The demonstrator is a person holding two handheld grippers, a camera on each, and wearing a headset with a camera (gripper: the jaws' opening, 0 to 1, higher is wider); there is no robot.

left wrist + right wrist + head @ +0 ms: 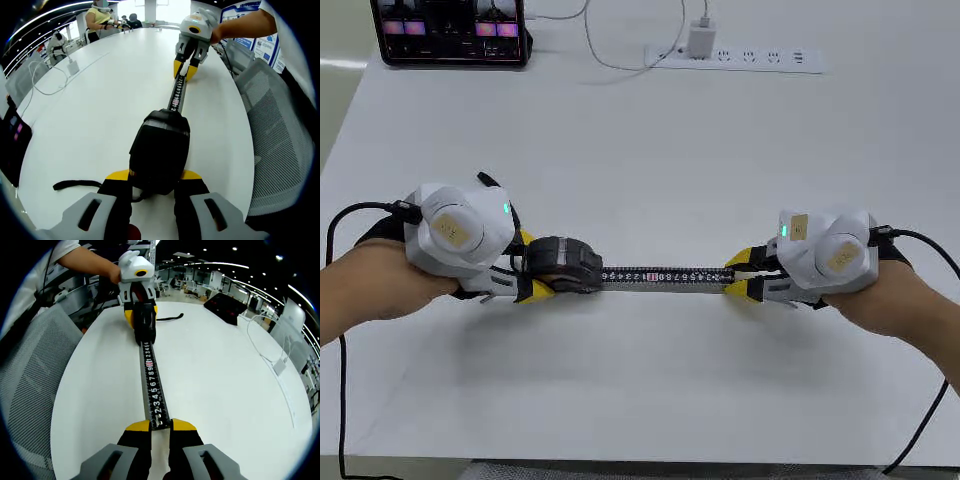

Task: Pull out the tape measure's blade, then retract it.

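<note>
Left hand-held gripper (155,175) right up close – its yellow-tipped jaws are clamped on the back of the black tape measure (160,150), one tip on each side of the case. A black strap (75,184) trails off the case onto the white tabletop (100,100).

From above, the tape measure (565,263) sits on the near half of the tabletop (640,150), left of centre, held in the left hand-held gripper (532,265). The blade (665,274) is out, running straight across to the right hand-held gripper (738,274) – black with white numbers and a red mark partway along.

Over to the right gripper view: the right hand-held gripper (161,426) has its jaws narrow, pinching the end of the blade (152,385) between the yellow tips. The numbers climb away toward the tape measure (145,320) at the far end. Whether the blade touches the surface, I cannot tell.

Along the far edge lies a white power strip (735,57) with a charger (702,40) plugged in, and a dark screen (450,30) stands at the far left corner.
</note>
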